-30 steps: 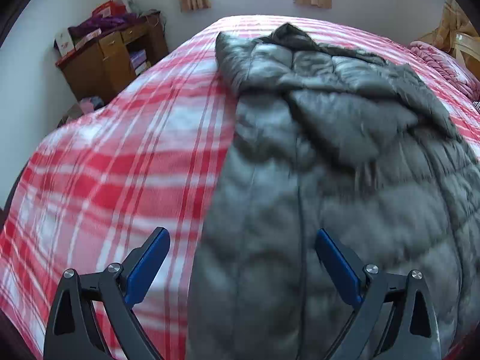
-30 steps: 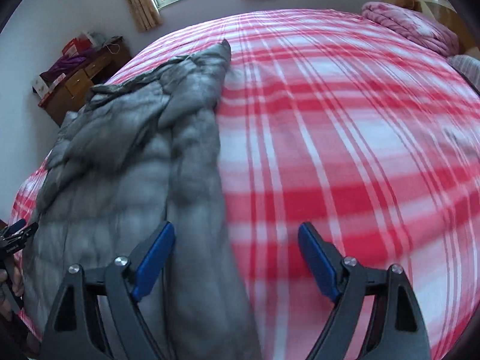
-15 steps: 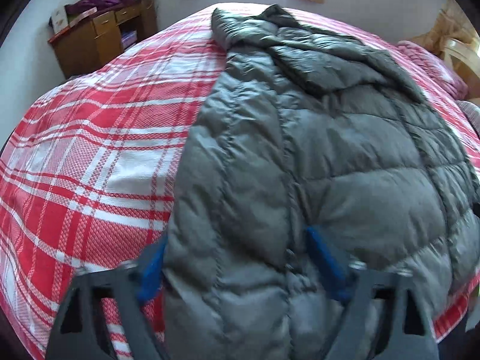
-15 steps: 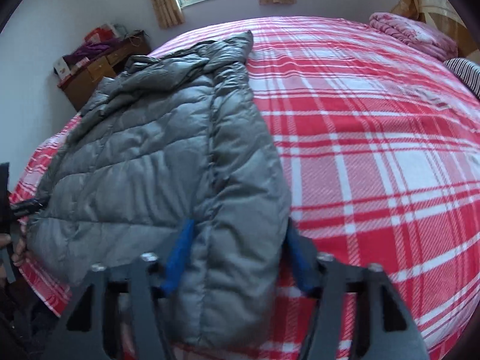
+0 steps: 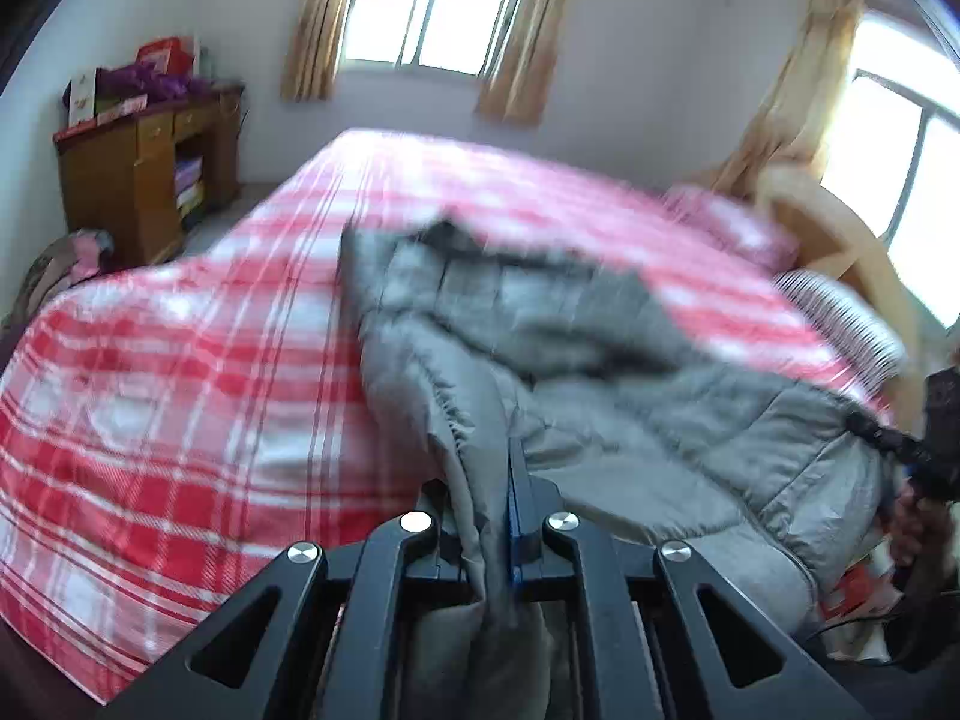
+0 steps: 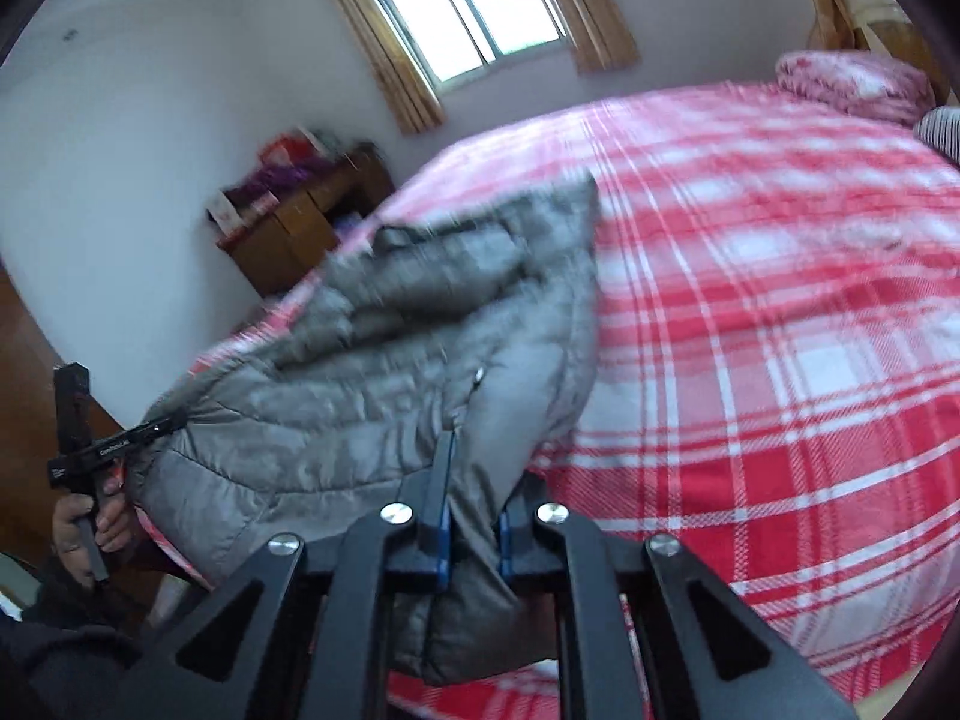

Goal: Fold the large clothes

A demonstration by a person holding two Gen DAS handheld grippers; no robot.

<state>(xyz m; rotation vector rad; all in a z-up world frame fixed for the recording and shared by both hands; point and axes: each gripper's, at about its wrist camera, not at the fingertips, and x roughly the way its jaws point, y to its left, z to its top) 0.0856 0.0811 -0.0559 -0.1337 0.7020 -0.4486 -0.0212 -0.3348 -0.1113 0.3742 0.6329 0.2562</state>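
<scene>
A grey quilted jacket (image 5: 576,360) lies lengthwise on the red-and-white plaid bed (image 5: 180,360), its near hem lifted off the cover. My left gripper (image 5: 501,480) is shut on the hem's left corner, with fabric bunched between the blue pads. In the right wrist view my right gripper (image 6: 471,492) is shut on the jacket's (image 6: 420,360) right hem corner, over the plaid bed (image 6: 780,360). Each gripper shows in the other's view: the right one (image 5: 900,450) at the far right edge, the left one (image 6: 114,450) at the far left, held by a hand (image 6: 90,528).
A wooden desk (image 5: 138,174) with boxes and purple items stands by the wall left of the bed. Pink bedding (image 6: 852,84) and a striped pillow (image 5: 840,312) lie at the bed's head on the right. Curtained windows (image 5: 438,6) fill the far wall.
Both grippers went from open over the jacket's hem to shut on it. Both then rose and pulled back, lifting the hem, and the views tilted up towards the walls and windows.
</scene>
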